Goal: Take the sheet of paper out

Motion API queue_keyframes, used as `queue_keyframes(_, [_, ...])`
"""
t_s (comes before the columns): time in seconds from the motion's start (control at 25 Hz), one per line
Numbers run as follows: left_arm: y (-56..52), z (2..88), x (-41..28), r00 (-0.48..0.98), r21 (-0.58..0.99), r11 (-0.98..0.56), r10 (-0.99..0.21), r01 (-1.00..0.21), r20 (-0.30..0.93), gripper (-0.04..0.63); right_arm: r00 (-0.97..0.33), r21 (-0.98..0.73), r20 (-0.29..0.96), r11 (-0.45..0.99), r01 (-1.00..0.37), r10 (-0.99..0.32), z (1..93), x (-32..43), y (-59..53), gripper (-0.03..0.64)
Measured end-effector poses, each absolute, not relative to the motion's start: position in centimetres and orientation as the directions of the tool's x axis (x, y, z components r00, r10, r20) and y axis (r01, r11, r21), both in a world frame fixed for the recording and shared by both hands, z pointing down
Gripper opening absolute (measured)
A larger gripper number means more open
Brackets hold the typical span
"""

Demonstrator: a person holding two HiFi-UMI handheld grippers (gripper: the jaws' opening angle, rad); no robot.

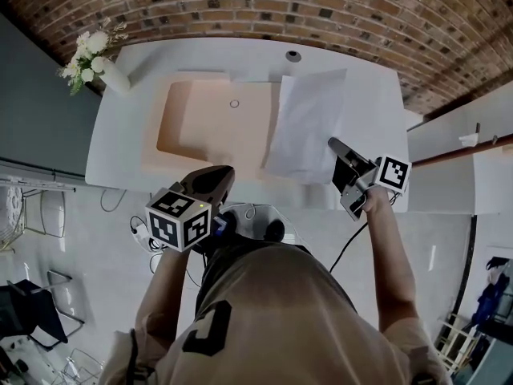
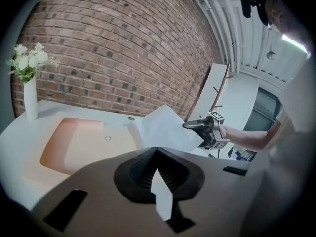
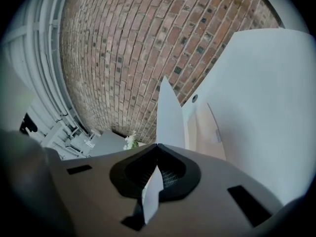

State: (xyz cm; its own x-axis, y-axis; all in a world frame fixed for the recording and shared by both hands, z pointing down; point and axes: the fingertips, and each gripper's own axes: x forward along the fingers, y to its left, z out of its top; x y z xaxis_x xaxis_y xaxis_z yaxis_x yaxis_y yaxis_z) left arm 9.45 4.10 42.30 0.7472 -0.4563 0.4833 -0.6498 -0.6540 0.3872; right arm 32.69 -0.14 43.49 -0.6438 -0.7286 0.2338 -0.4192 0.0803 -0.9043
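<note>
The white sheet of paper (image 1: 304,123) hangs lifted over the right part of the tan sunken basin (image 1: 200,127) and the white counter (image 1: 377,95). My right gripper (image 1: 331,142) is shut on the sheet's right edge. In the right gripper view the sheet (image 3: 170,117) rises edge-on from the closed jaws of the right gripper (image 3: 158,146). My left gripper (image 1: 228,169) hovers at the counter's front edge, shut with nothing in it. The left gripper view shows the left gripper (image 2: 157,149), the sheet (image 2: 163,130) and the right gripper (image 2: 200,126) holding it.
A white vase of flowers (image 1: 96,58) stands at the counter's back left corner. A round fitting (image 1: 293,55) sits near the back edge, and a small ring (image 1: 234,103) in the basin. A brick wall (image 1: 321,6) runs behind. A chair (image 1: 32,311) and cables are on the floor.
</note>
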Motion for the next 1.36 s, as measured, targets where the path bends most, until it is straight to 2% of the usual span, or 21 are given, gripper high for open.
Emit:
queue_keyframes(0.72, [7.2,42.7,16.1,0.738,0.372,-0.660,-0.440,-0.652,0.512,0.014,-0.722,-0.914,0.133,0.197,-0.354,-0.679,42.0,35.8,2.3,0.024])
queue_keyframes(1.04, [7.1,42.7,16.0,0.736,0.367,-0.664,-0.436,-0.652,0.518,0.014,-0.725,-0.924,0.123,0.188,-0.333,-0.677,42.3,35.7,2.3,0.024])
queue_keyframes(1.36, [5.4,41.6,13.0,0.745,0.367,-0.672,-0.439,-0.644,0.503,0.014,-0.720,-0.917,0.158,0.170,-0.361,-0.675,43.1,33.1,0.8,0.024])
